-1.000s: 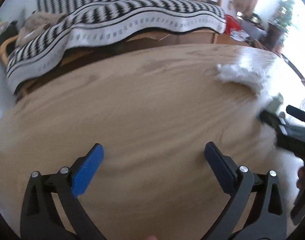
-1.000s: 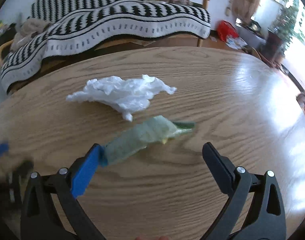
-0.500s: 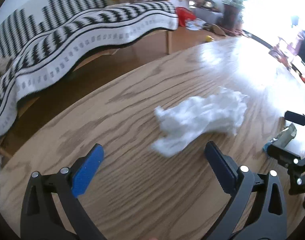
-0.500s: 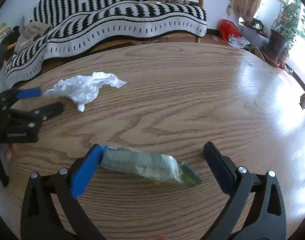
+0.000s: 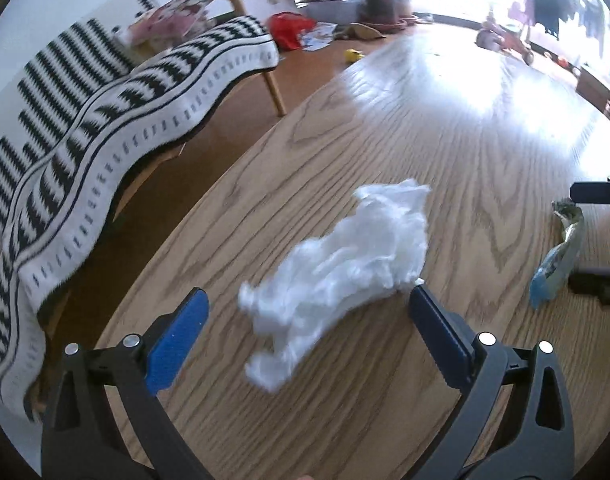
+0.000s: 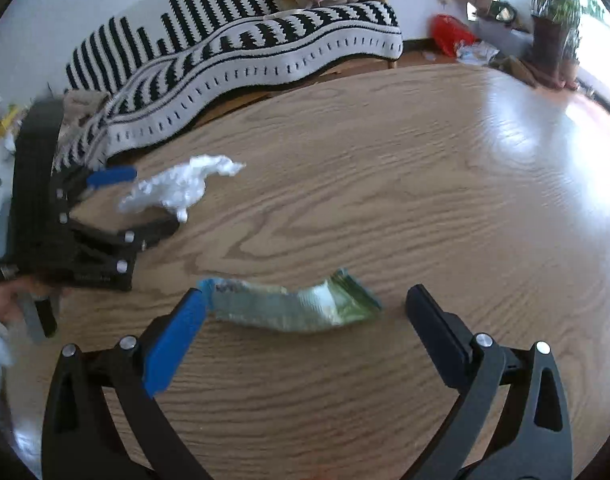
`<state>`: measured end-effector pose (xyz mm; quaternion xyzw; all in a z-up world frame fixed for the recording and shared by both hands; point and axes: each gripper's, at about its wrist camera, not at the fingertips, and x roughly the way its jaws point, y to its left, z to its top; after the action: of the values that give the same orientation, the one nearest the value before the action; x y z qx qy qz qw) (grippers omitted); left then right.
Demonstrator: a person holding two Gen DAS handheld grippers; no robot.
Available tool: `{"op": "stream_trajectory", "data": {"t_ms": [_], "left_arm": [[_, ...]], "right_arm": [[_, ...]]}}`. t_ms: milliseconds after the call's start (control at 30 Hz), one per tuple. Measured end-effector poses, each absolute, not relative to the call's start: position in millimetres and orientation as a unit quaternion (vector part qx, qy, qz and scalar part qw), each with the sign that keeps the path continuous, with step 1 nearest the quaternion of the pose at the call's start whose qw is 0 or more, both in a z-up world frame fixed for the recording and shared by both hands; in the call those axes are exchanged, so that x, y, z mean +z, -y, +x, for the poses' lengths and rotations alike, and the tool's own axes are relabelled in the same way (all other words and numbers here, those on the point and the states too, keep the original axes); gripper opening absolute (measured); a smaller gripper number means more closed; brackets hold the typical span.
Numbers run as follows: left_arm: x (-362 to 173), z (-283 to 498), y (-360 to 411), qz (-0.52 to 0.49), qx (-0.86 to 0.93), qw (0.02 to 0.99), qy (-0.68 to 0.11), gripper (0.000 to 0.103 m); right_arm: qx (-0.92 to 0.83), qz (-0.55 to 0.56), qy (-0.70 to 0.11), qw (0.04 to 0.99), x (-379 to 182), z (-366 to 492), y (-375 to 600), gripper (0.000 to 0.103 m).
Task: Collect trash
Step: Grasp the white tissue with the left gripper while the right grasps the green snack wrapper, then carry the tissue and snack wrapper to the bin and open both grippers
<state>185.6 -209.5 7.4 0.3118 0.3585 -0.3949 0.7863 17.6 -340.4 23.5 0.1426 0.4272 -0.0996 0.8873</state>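
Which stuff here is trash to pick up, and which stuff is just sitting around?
Trash to collect:
- crumpled white tissue, between the open left gripper fingers
- green snack wrapper, between the open right gripper fingers

Just lying about:
- striped blanket on the bench
- red bag on the floor
- potted plant

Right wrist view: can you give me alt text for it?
The open right gripper frames a crumpled green wrapper lying on the wooden table. To the left, the open left gripper brackets a white crumpled tissue. A striped-blanket bench stands behind.
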Motion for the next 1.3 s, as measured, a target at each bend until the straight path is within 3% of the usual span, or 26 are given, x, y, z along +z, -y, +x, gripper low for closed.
{"op": "stream_trajectory", "data": {"t_ms": [67,167,267,333,400,467,567,767,867,967,1100,1300], "left_arm": [[8,188,216,0.311,-0.4,0.783,-0.36,0.098],[7,189,223,0.287,-0.418,0.777,-0.373,0.092],[7,188,224,0.256,-0.432,0.771,-0.391,0.063],[8,183,226,0.249,-0.431,0.775,-0.39,0.034],[8,176,227,0.257,-0.415,0.784,-0.383,0.027],[8,173,225,0.253,-0.408,0.788,-0.386,0.025],[8,174,214,0.231,-0.397,0.792,-0.402,0.024],[8,172,184,0.198,-0.36,0.811,-0.417,0.019],[9,169,166,0.17,-0.34,0.816,-0.436,0.018],[9,164,146,0.132,-0.315,0.822,-0.455,0.017],[10,149,129,0.106,-0.294,0.827,-0.466,0.016],[20,123,120,0.085,-0.277,0.828,-0.481,0.016]], "right_arm": [[-0.1,0.116,-0.429,0.89,22,22,333,0.097],[-0.089,0.108,-0.421,0.896,23,24,332,0.079],[-0.08,0.121,-0.415,0.898,24,25,334,0.066],[-0.077,0.128,-0.413,0.898,25,26,335,0.061],[-0.076,0.134,-0.412,0.898,25,28,336,0.06],[-0.072,0.143,-0.412,0.897,26,28,336,0.06],[-0.064,0.154,-0.404,0.9,30,25,338,0.085],[-0.041,0.119,-0.383,0.915,37,31,347,0.086],[-0.015,0.104,-0.388,0.916,36,41,347,0.078],[0.015,0.081,-0.406,0.91,32,49,336,0.063],[0.029,0.043,-0.429,0.902,24,59,317,0.017],[0.017,0.039,-0.43,0.902,39,52,303,0.016]]}}
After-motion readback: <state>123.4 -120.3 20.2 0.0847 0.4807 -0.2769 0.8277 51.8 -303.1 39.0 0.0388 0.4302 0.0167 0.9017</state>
